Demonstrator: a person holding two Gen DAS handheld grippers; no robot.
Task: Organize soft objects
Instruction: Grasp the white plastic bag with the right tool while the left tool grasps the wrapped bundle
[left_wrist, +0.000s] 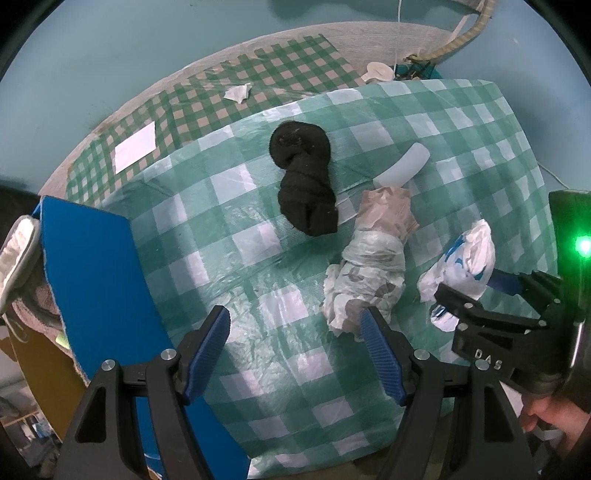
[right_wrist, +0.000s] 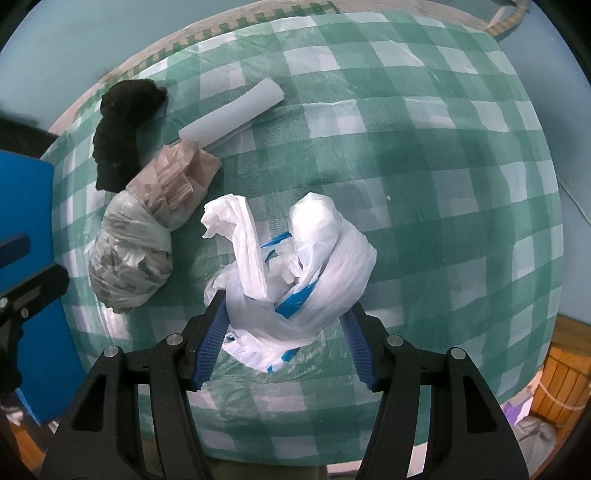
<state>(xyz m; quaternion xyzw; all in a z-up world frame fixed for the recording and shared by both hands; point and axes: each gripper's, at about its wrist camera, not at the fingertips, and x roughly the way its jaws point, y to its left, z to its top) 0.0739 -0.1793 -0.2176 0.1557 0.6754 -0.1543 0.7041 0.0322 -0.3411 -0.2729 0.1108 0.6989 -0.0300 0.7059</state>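
now the green-and-white checked cloth (right_wrist: 424, 155) covers the whole surface, and everything soft lies on it. along the left side runs a loose line of bundles — a black knotted sock roll (left_wrist: 304, 181) toward the far left corner, a pale rolled sheet (left_wrist: 404, 166) just beside it, then a beige wrapped bundle (right_wrist: 177, 184) touching a grey patterned plastic-wrapped bundle (right_wrist: 127, 254) nearer the front edge. a blue board (left_wrist: 92, 280) stands off the left edge.

the thing in hand is the white plastic bag with blue print (right_wrist: 295, 273), crumpled near the middle of the cloth, apart from the grey bundle. its bulk lies directly under the right tongs (right_wrist: 286, 341), with two loose ends trailing toward the far edge, so its long axis runs roughly front to back, along the line of the blades. the right tongs point down and straddle the bag's near end — the blue fingers (right_wrist: 212, 343) stand spread on either side; the left one seems to brush the plastic, but neither visibly presses in, so the bag looks unclamped.

the left tongs (left_wrist: 295, 356) hang released over bare cloth near the front edge, their right blade just over the corner of the grey bundle, nothing between them. the right hand is clearly the nearer one to the bag; a squeeze from where it stands would likely catch the knotted middle.
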